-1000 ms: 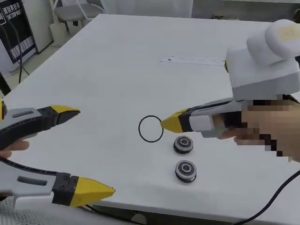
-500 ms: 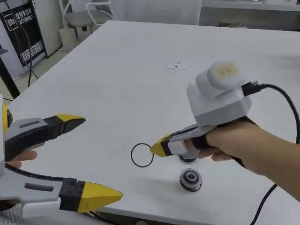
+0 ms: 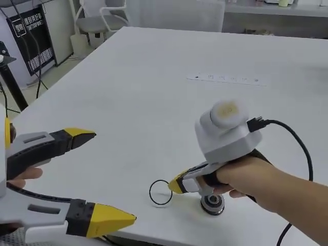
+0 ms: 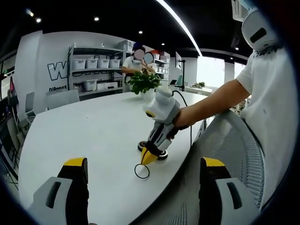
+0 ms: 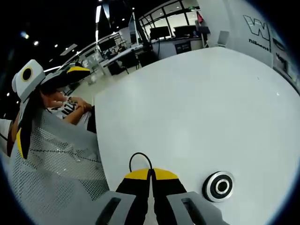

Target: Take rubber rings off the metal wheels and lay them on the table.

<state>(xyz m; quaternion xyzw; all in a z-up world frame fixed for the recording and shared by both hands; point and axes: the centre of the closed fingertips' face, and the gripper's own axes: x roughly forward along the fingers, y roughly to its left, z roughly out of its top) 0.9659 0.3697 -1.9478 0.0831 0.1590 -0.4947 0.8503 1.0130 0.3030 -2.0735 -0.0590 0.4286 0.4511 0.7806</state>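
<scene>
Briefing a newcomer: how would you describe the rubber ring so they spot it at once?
On the white table, by the near edge, find the right gripper. At its shut yellow tips lies the rubber ring: a thin, hollow black loop, unlike the chunky metal wheel beside it.

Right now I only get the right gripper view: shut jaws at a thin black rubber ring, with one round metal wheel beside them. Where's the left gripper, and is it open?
Observer: The left gripper is wide open with nothing between its jaws. It is left of the black rubber ring and apart from it.
Operator: Anything trailing behind mine?
Observer: Yes, a black cable leaves the back of the right gripper and arcs to the right above the white table.
Operator: Is the wheel clear of my hand?
Observer: No. In the head view the metal wheel sits right under the hand and is partly hidden by it. I cannot tell whether they touch.
</scene>
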